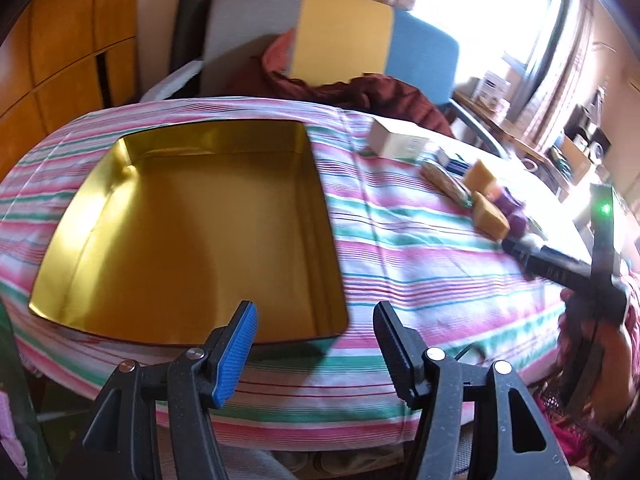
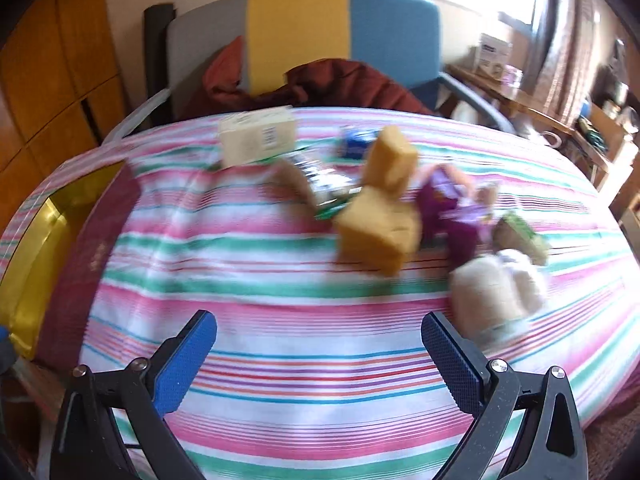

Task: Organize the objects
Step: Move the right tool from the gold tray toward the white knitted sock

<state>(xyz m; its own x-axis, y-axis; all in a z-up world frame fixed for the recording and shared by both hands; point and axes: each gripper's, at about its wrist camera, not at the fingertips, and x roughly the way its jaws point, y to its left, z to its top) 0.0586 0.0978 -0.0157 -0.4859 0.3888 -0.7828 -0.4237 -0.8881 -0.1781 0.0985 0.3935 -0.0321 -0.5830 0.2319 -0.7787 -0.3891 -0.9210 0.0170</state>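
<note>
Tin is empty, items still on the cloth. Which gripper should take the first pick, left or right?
Right, probably. The right gripper is open and faces the pile, with the tan sponge block and the cream bundle just ahead. The left gripper, also open, sits over the gold square tin, away from the items.

Counter [image 1: 400, 248] is covered by a cloth [image 2: 280, 320] striped in pink, green, white and blue, lying with slight wrinkles. On its left portion sits an open rectangular tin [image 1: 192, 232], gold inside, dark red outside, nothing visible in it. On the right portion, well apart from the tin, lies a cluster of items: a pale carton [image 2: 258, 140] at the far side; a small blue box [image 2: 356, 142] near it; a clear-wrapped packet [image 2: 316, 184]; two yellow sponge blocks [image 2: 380, 208], touching; a purple packet [image 2: 452, 208] just beside them; a green-labelled packet [image 2: 520, 236]; a whitish bundle [image 2: 496, 292] nearest. Motion blur obscures labels.
</note>
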